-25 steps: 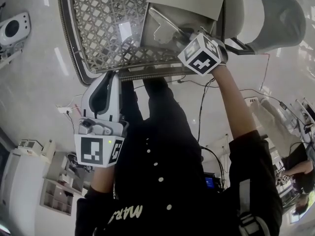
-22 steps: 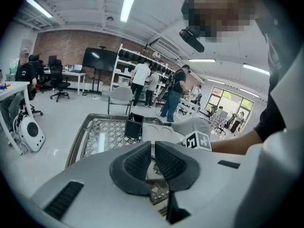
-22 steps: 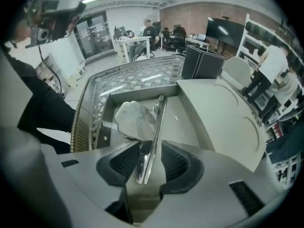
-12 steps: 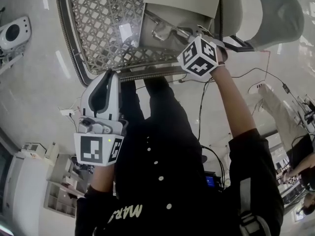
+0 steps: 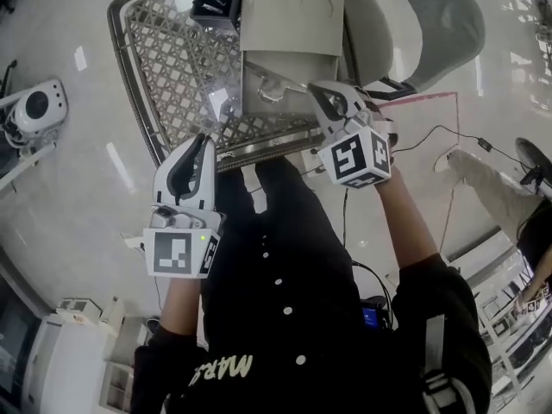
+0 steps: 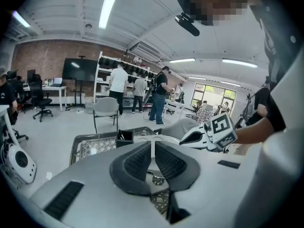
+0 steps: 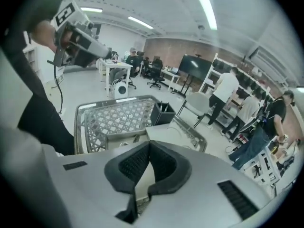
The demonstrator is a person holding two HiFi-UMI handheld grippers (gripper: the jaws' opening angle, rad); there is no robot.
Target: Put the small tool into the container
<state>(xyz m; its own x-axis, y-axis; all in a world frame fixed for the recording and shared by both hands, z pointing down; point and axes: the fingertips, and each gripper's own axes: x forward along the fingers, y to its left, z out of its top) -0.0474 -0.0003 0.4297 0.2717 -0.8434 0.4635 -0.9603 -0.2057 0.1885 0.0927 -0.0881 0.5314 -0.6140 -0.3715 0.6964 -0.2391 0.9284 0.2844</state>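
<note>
Over the near end of the beige tray (image 5: 289,24), my right gripper (image 5: 318,90) has just snapped fully closed, and its own view shows the pads pressed together with nothing between them. I judge the grab missed: the small tool (image 5: 269,89) lies loose in the tray's lower section, just beside my right fingertips rather than in them. A second ago this gripper was reaching deeper into the tray with its jaws spread wide; now it sits drawn back toward me. My left gripper (image 5: 202,140) hangs closed and empty at the near edge of the mesh table (image 5: 164,50), much as before. The black container (image 5: 213,3) waits at the far side, well apart from the tool.
</note>
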